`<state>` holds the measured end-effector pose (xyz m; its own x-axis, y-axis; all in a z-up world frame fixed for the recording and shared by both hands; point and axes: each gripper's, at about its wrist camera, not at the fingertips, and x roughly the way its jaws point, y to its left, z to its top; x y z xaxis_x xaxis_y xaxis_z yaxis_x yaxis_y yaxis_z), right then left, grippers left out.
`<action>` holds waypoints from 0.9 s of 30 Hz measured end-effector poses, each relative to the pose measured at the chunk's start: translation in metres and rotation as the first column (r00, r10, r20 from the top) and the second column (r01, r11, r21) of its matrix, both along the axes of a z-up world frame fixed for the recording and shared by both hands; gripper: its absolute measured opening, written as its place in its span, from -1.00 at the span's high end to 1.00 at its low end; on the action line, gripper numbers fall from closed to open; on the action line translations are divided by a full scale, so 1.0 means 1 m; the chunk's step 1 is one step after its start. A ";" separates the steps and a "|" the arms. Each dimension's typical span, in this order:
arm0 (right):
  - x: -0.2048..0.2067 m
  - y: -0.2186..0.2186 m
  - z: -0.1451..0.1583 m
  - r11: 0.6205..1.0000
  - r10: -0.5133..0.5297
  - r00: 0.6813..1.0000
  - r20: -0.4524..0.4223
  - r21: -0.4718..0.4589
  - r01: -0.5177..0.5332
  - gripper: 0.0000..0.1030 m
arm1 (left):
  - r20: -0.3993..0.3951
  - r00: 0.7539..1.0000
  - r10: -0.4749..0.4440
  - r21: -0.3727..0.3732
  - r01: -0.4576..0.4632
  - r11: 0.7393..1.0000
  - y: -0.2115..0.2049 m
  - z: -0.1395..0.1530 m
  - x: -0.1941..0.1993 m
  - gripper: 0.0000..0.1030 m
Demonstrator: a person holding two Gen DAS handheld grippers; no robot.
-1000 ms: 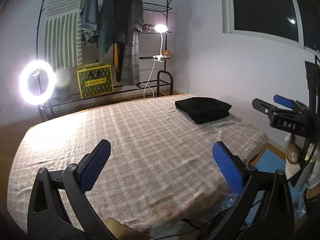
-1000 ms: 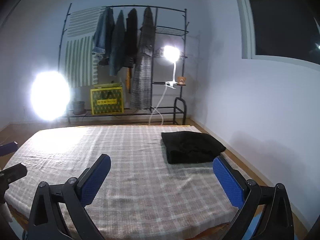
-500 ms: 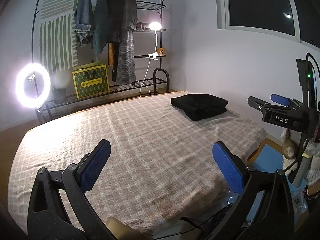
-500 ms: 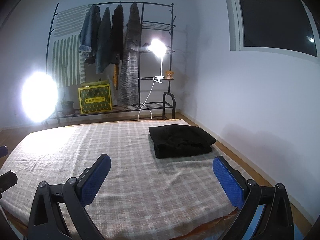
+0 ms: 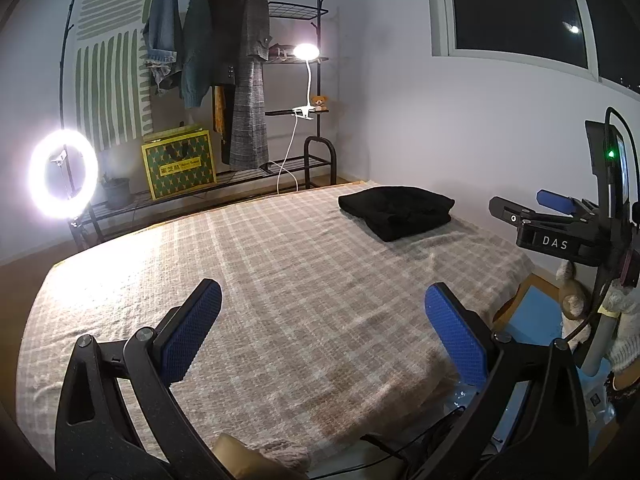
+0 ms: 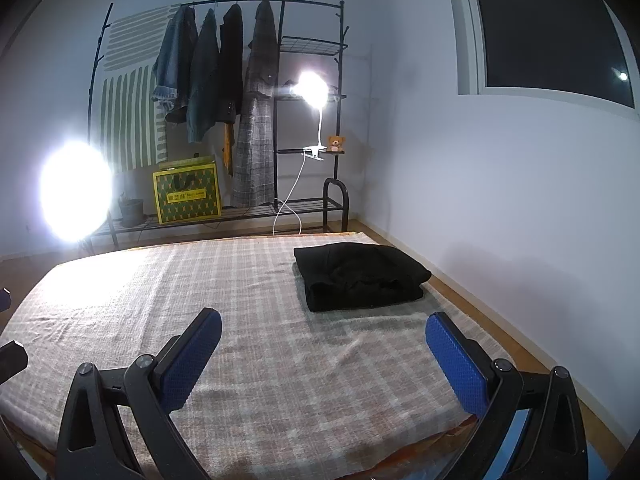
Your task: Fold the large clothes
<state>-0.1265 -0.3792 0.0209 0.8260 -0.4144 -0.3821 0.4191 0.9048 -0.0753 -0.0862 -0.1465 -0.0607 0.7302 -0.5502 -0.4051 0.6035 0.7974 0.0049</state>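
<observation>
A: What's nearest?

B: Plaid blanket (image 5: 280, 280) over the bed, w/ nothing on the near half. Left gripper (image 5: 322, 316) hangs above the near edge, blue pads (image 5: 192, 328) spread wide, nothing btwn them. Right gripper (image 6: 322, 344) same: released, empty, level over the blanket. In the left cam it shows off the bed's right side, black body marked DAS.

A: And the clothes?

B: Folded black garment (image 6: 360, 280) lies at the far right corner of the bed, well apart from both grippers, touching neither.

A: Anything in the way?

B: Not btwn grippers and garment. Blue mat (image 5: 532, 316) on the floor by the right side. Past the bed, a black clothes rack (image 6: 280, 8) w/ a denim jacket (image 6: 174, 64) and plaid coat (image 6: 258, 120) hanging, yellow-green bag (image 6: 188, 194) on its bottom shelf, clip lamp (image 6: 314, 88) lit, small teddy bear (image 6: 336, 143) on a shelf. Ring light (image 5: 64, 174) glaring at far left. Dark window (image 6: 552, 28) on the right wall.
</observation>
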 end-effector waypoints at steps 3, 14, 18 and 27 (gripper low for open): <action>0.000 0.000 -0.001 1.000 -0.002 1.000 -0.003 0.002 0.002 -0.99 | -0.001 1.000 -0.002 -0.002 0.002 1.000 0.001 0.000 0.001 -1.00; 0.001 -0.004 -0.004 1.000 -0.008 1.000 -0.011 0.012 0.008 -0.99 | -0.001 1.000 -0.003 0.000 0.003 1.000 0.000 0.000 0.000 -1.00; 0.000 -0.004 -0.005 1.000 -0.011 1.000 -0.013 0.012 0.011 -0.99 | 0.000 1.000 -0.005 0.001 0.005 1.000 0.000 0.000 0.000 -1.00; -0.001 -0.004 -0.006 1.000 -0.010 1.000 -0.017 0.015 0.010 -0.99 | 0.002 1.000 -0.005 0.003 0.005 1.000 -0.001 0.000 0.001 -1.00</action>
<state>-0.1274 -0.3827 0.0145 0.8151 -0.4165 -0.4026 0.4266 0.9018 -0.0693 -0.0856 -0.1471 -0.0604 0.7282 -0.5529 -0.4050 0.6077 0.7941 0.0085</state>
